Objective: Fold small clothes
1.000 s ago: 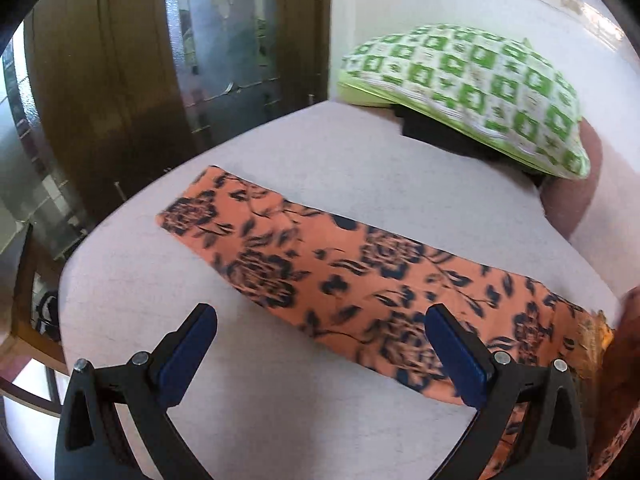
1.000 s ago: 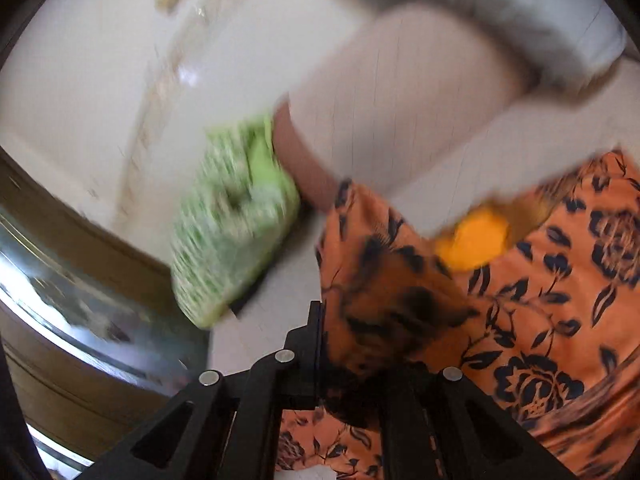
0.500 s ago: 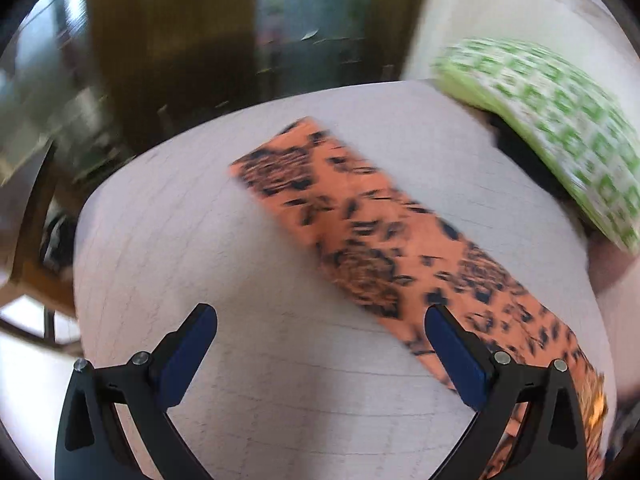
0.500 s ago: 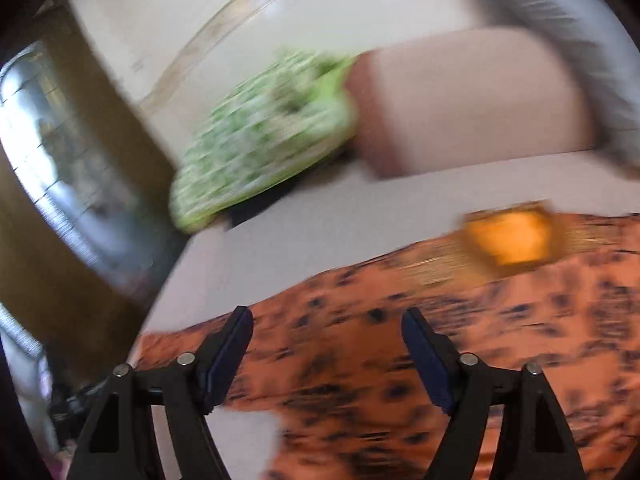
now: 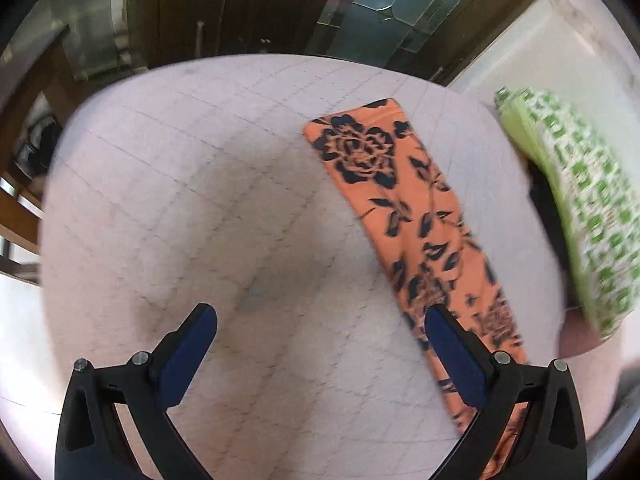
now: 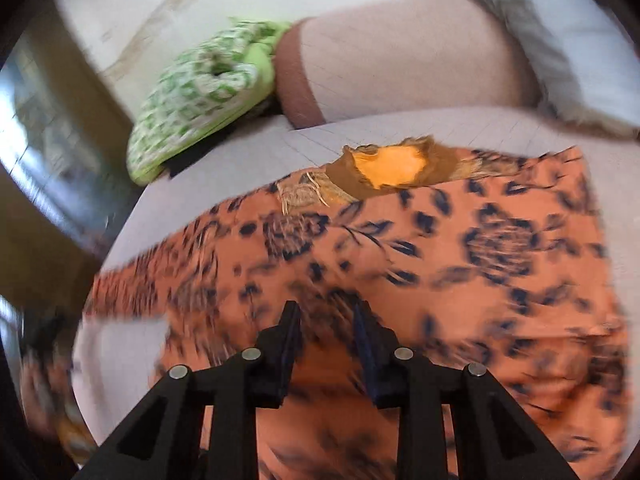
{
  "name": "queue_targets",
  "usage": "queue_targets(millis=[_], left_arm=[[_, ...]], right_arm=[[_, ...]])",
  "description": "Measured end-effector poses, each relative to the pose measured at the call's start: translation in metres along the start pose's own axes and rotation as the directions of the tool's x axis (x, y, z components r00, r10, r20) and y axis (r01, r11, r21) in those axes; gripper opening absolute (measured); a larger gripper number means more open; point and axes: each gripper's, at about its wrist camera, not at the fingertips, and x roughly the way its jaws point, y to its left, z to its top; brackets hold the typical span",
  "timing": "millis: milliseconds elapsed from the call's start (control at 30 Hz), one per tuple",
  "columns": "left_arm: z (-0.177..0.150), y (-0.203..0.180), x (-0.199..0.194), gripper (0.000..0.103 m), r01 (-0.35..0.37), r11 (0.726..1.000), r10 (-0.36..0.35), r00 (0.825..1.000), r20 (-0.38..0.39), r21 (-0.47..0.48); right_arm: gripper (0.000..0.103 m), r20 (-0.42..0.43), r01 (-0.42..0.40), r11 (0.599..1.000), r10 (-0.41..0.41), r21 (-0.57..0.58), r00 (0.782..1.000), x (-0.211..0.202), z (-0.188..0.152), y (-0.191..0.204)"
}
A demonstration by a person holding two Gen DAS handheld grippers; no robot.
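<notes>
Lying flat across the pale quilted bed surface (image 5: 224,216) is the orange floral garment (image 6: 440,248), its neck opening with brown trim facing the far pillows. In the left wrist view a long folded strip of it is running from beside the green checked pillow (image 5: 580,216) down past the right finger. The left gripper (image 5: 320,320) is hanging over bare bedding with its jaws spread wide, nothing between them. The right gripper (image 6: 326,312) is pointing down over the garment; its jaws have just been closing to a narrow gap, and blur is preventing any finding on whether fabric is pinched.
</notes>
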Motion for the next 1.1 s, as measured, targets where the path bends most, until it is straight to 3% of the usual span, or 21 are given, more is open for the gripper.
queue_targets(millis=[133, 267, 400, 533, 567, 600, 633, 667, 700, 733, 833, 900, 1000, 1067, 1100], left_arm=[[0.003, -0.015, 0.019, 0.103, 0.117, 0.993, -0.118, 0.992, -0.037, -0.026], [0.010, -0.035, 0.034, 0.103, 0.115, 0.993, -0.114, 0.993, -0.020, 0.006], [0.028, -0.043, 0.045, 0.103, 0.162, 0.987, -0.162, 0.987, -0.002, 0.002], [0.041, -0.052, 0.053, 0.101, 0.178, 0.982, -0.182, 0.982, 0.057, 0.057], [0.042, -0.054, 0.054, 0.098, 0.181, 0.981, -0.186, 0.980, 0.077, 0.069], [0.042, -0.057, 0.056, 0.084, 0.172, 0.982, -0.180, 0.979, 0.100, 0.080], [0.044, -0.058, 0.058, 0.060, 0.154, 0.984, -0.164, 0.980, 0.115, 0.090], [0.044, -0.060, 0.061, 0.044, 0.150, 0.984, -0.161, 0.980, 0.117, 0.097], [0.044, -0.062, 0.065, 0.007, 0.174, 0.980, -0.183, 0.979, 0.094, 0.095], [0.044, -0.061, 0.071, 0.008, 0.212, 0.974, -0.217, 0.974, 0.060, 0.074], [0.036, -0.068, 0.057, 0.008, 0.187, 0.978, -0.197, 0.972, 0.124, 0.092], [0.029, -0.081, 0.035, 0.008, 0.220, 0.966, -0.240, 0.957, 0.161, 0.133], [0.004, -0.117, -0.014, 0.008, 0.262, 0.930, -0.321, 0.921, 0.220, 0.258], [-0.023, -0.141, -0.051, 0.008, 0.298, 0.887, -0.393, 0.888, 0.238, 0.352], [-0.045, -0.155, -0.074, 0.008, 0.322, 0.851, -0.443, 0.864, 0.240, 0.414]], right_arm=[[0.031, 0.016, 0.058, 0.996, -0.057, -0.074, 0.998, -0.049, -0.036, -0.036], [0.031, 0.033, 0.119, 0.992, -0.118, -0.030, 0.992, -0.077, -0.057, -0.075], [0.031, 0.035, 0.122, 0.991, -0.120, -0.060, 0.992, -0.079, -0.051, -0.074], [0.031, 0.074, 0.133, 0.986, -0.126, -0.099, 0.989, -0.081, -0.048, -0.063], [0.031, 0.081, 0.134, 0.986, -0.126, -0.102, 0.989, -0.082, -0.047, -0.062], [0.031, 0.083, 0.130, 0.986, -0.122, -0.101, 0.989, -0.083, -0.046, -0.060], [0.031, 0.088, 0.124, 0.988, -0.116, -0.093, 0.989, -0.084, -0.045, -0.059], [0.031, 0.094, 0.116, 0.990, -0.108, -0.084, 0.990, -0.086, -0.044, -0.059], [0.031, 0.104, 0.105, 0.992, -0.097, -0.073, 0.990, -0.088, -0.043, -0.059], [0.031, 0.115, 0.097, 0.993, -0.089, -0.068, 0.989, -0.091, -0.043, -0.060], [0.031, 0.145, 0.109, 0.993, -0.101, -0.047, 0.984, -0.097, -0.042, -0.066], [0.031, 0.150, 0.098, 0.995, -0.097, 0.001, 0.984, -0.101, -0.040, -0.077], [0.031, 0.168, 0.083, 0.993, -0.095, 0.080, 0.981, -0.107, -0.037, -0.095], [0.031, 0.188, 0.087, 0.988, -0.111, 0.131, 0.976, -0.112, -0.034, -0.106], [0.031, 0.200, 0.085, 0.983, -0.118, 0.165, 0.973, -0.116, -0.033, -0.114]])
